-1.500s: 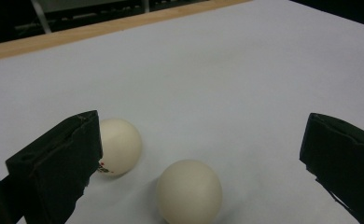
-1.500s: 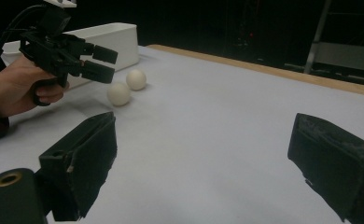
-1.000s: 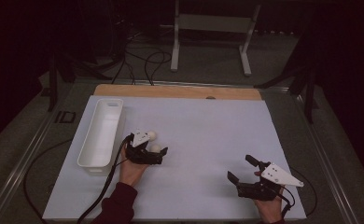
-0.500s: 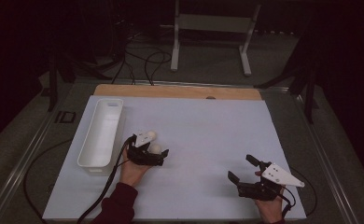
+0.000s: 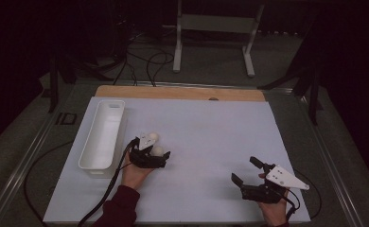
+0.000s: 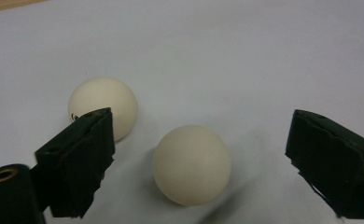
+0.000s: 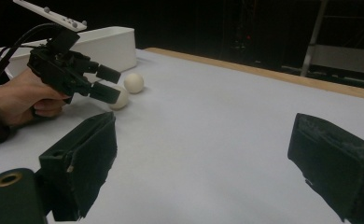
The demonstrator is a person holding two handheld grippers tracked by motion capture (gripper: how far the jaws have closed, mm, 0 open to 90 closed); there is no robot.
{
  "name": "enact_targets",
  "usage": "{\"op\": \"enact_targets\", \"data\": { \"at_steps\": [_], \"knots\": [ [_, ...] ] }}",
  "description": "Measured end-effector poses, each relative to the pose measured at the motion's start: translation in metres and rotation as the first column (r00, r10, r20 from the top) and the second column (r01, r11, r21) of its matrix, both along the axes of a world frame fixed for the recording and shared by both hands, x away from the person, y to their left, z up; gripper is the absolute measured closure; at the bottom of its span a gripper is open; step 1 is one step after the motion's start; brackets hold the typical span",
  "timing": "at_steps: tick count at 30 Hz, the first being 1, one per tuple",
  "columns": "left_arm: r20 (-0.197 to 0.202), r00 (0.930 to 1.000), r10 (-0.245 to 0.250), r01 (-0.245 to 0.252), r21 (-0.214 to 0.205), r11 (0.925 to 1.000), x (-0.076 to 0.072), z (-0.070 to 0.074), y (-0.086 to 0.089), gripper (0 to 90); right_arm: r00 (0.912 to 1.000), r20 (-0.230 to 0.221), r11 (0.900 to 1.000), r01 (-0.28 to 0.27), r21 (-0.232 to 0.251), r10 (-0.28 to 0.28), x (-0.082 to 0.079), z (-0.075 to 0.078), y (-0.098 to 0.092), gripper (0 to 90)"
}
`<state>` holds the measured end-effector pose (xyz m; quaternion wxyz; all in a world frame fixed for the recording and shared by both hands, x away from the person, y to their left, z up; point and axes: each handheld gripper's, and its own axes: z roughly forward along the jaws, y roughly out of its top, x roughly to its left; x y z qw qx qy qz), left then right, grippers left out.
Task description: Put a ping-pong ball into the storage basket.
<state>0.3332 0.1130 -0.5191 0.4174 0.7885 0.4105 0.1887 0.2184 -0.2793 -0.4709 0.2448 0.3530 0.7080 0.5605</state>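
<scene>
- High view: two cream table-tennis balls lie on the white sheet (image 5: 211, 137) just right of the long white bin (image 5: 102, 135), and the bin looks empty as far as this angle shows.
- My reading is that the balls are to go into that bin, so the work is at its start: neither ball is lifted yet, and both lie outside the bin.
- Nearer ball (image 6: 192, 164) sits between the jaws of the left gripper (image 6: 196, 163), roughly midway, resting on the sheet.
- Left jaws have just been closing in on it, yet a clear gap remains on each side in the left gripper view; the pads do not press the ball.
- Farther ball (image 6: 103, 106) lies beyond the left-hand jaw tip in that view, partly behind it, close to the first ball but apart from it.
- Right gripper (image 5: 253, 177) rests low over the sheet near the front right corner, well apart from both balls.
- Right jaws stand wide apart in the right gripper view, with bare sheet between them and nothing held or touched.
- What is left, as I judge it: finish the squeeze on the nearer ball, carry it to the bin, then do likewise with the other.
</scene>
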Motion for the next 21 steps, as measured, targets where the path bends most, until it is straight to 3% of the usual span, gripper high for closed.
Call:
{"op": "enact_targets", "data": {
  "at_steps": [21],
  "knots": [
    [-0.063,0.998,0.012,-0.01,0.032,0.9994,0.0023,-0.0066,-0.0012,25.7,1.0,0.005,1.0,-0.001,-0.001,0.001,-0.0005,0.0013,-0.0005,7.4]
  ]
}}
